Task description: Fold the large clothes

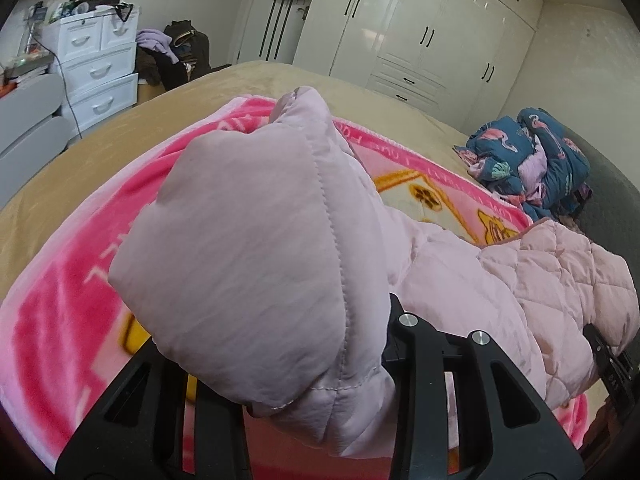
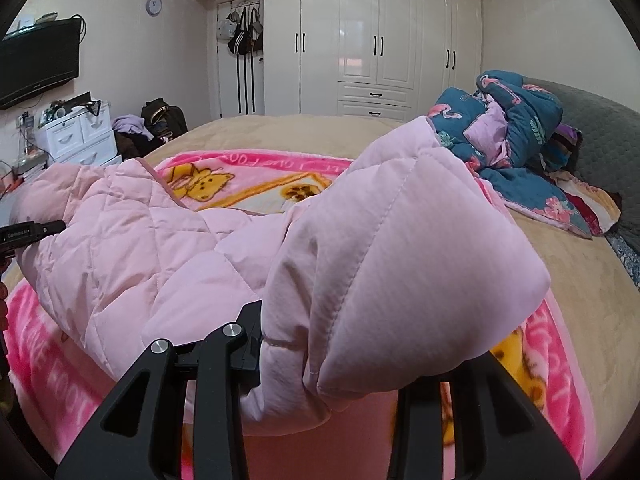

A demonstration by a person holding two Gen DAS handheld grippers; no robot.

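Hand-held grippers (image 1: 320,364) (image 2: 324,364) clamp pink jacket (image 1: 460,276) above blanket (image 1: 60,300).

The fluffy pink cartoon-print blanket (image 2: 48,368) carries pale border lettering, seemingly "I LOVE FOOT" though partly unclear. The small white print on the black gripper body (image 2: 24,232) is illegible.

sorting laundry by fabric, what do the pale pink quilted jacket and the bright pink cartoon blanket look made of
Pale pink quilted jacket: likely smooth synthetic shell with padding, going by its faint sheen and puffy diamond stitching. Bright pink cartoon blanket: seemingly plush fleece, with a fuzzy, soft-edged printed surface.
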